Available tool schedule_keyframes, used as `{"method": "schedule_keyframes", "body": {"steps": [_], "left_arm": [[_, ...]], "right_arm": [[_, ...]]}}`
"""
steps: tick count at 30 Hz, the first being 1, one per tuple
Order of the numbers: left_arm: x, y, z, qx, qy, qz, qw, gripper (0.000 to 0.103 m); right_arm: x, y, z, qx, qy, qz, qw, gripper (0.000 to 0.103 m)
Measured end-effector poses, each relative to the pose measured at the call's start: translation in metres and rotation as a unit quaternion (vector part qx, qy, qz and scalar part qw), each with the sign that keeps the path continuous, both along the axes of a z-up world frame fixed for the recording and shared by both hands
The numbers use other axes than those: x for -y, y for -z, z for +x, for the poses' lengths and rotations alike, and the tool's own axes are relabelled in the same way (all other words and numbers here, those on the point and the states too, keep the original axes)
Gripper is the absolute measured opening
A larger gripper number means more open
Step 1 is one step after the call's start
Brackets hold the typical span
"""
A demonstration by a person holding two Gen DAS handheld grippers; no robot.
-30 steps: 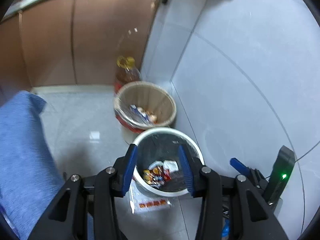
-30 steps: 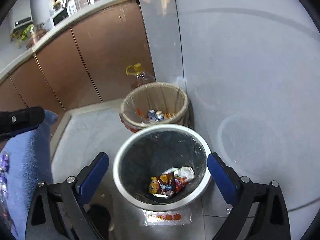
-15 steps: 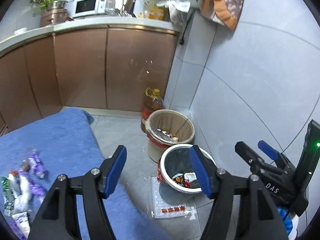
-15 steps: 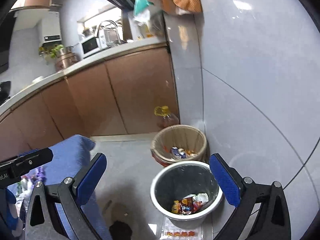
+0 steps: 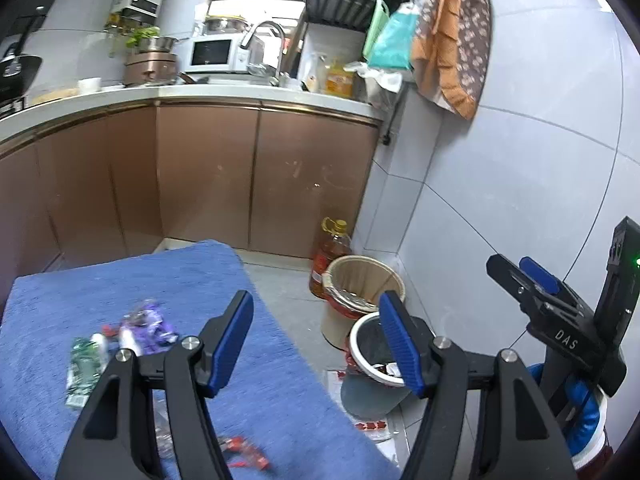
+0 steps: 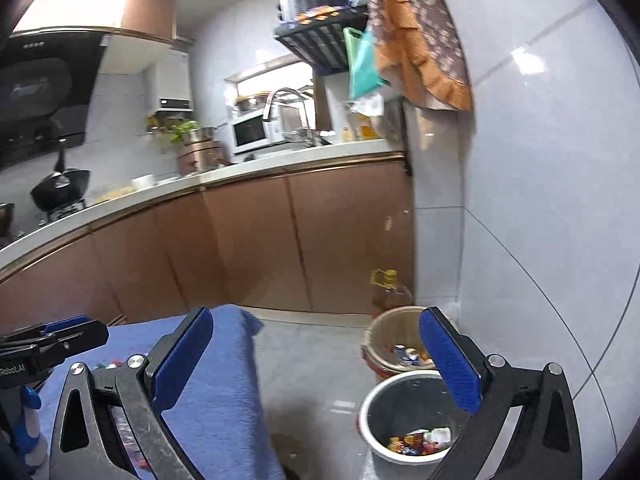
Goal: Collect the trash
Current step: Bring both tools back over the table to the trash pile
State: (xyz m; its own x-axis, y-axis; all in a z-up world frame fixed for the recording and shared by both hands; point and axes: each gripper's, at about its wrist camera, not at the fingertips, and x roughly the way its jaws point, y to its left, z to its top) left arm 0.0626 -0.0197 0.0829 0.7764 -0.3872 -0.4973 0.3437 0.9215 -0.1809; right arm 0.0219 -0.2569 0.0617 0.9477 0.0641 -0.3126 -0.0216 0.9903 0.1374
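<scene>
Wrappers (image 5: 136, 332) lie scattered at the lower left of the left wrist view on the blue cloth (image 5: 280, 380), with the grey bin (image 6: 408, 420) at lower right already holding some. Left gripper (image 5: 316, 344) and right gripper (image 6: 320, 360) both gape wide and empty, seemingly ready for another piece.
</scene>
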Motion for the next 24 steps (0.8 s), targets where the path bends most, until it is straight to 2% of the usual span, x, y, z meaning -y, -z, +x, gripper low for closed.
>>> {"method": "schedule_keyframes", "body": {"steps": [5,13,24], "left_arm": [[-0.041,0.000,-0.022,0.005,-0.039,0.006,0.9992,0.063],[-0.105,0.018,-0.045,-0.014,-0.099,0.007,0.9950,0.063],[-0.188,0.056,-0.063,-0.058,-0.178,-0.008,0.9824,0.063]], "right_arm": [[-0.028,-0.008,-0.005,-0.002,-0.046,-0.017,0.999,0.103],[-0.066,-0.011,-0.014,-0.002,-0.113,-0.029,0.993,0.103],[-0.108,0.000,-0.007,-0.029,-0.177,-0.042,0.983,0.103]]}}
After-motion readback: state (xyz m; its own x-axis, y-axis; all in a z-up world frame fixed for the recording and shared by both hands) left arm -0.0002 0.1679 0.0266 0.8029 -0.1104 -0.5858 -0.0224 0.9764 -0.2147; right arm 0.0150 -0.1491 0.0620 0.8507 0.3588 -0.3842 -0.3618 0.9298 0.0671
